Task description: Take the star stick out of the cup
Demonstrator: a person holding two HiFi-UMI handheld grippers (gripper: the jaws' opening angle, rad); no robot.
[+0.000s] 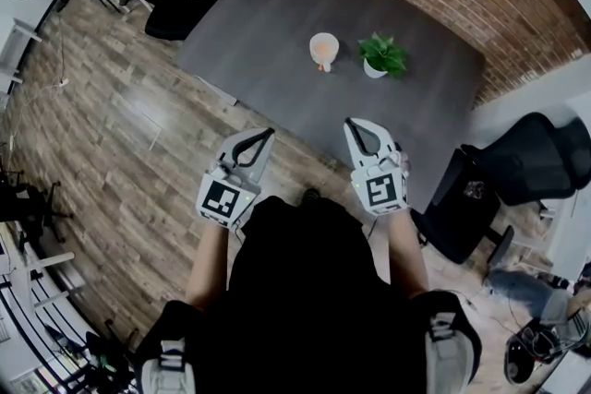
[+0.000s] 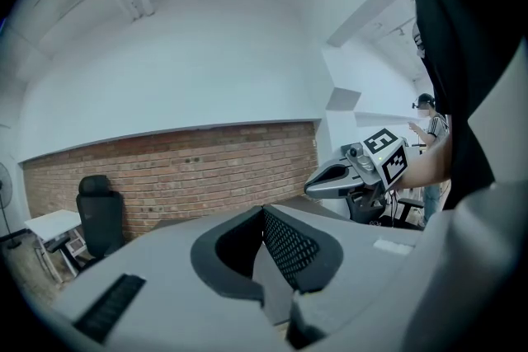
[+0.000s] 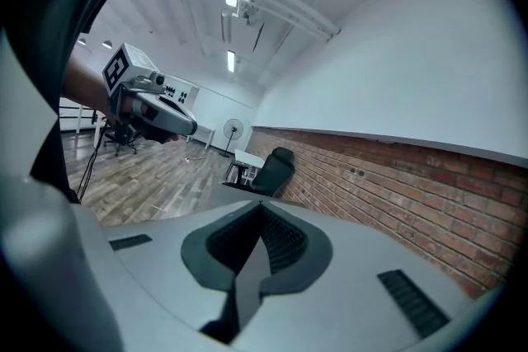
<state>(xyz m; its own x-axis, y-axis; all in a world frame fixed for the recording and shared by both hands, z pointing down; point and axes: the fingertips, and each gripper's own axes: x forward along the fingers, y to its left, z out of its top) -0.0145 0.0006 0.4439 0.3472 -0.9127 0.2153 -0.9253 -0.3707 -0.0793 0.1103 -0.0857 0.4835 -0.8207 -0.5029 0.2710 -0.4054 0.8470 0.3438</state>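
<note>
Head view alone shows the cup (image 1: 324,49) on the worktop (image 1: 259,23) beside a potted plant (image 1: 381,55), with the star stick too small to tell. Gripper views show brick wall only, and the left claw (image 1: 269,134) and right claw (image 1: 350,122) clenched, empty, well apart from the cup.

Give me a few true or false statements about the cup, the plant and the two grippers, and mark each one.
1. In the head view, the cup stands on the table, left of the potted plant. True.
2. The right gripper grips the cup. False: it is held near the person's body, well short of the cup.
3. The left gripper has its jaws together, with nothing between them. True.
4. The potted plant lies tipped over. False: it stands upright.
</note>
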